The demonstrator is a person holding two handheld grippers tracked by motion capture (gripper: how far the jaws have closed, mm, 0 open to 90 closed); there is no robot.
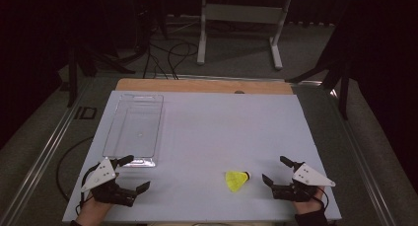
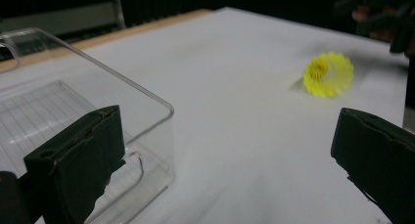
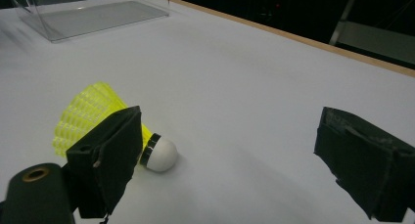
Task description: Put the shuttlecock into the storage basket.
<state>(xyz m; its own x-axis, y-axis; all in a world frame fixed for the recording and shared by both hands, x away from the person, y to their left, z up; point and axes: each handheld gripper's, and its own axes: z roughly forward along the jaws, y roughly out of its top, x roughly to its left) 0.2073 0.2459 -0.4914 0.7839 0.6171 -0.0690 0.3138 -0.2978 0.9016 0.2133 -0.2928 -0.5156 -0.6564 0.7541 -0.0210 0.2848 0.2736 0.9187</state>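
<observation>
Held low at the near edge of the white table (image 1: pixel 207 132), two tools are seen in the high view, one in each hand of the person. Farther back on the left, a clear plastic tray (image 1: pixel 134 127) is laid lengthwise, its near end just beside the left tool (image 1: pixel 133 172). That tool is spread wide, nothing being held between its jaws; in the left gripper view one jaw is seen in front of the tray's corner. The right tool (image 1: pixel 276 170) is likewise released, jaws well apart. A yellow shuttlecock (image 1: pixel 237 180) is laid on its side just left of the right tool, white cork end turned toward it and untouched.
</observation>
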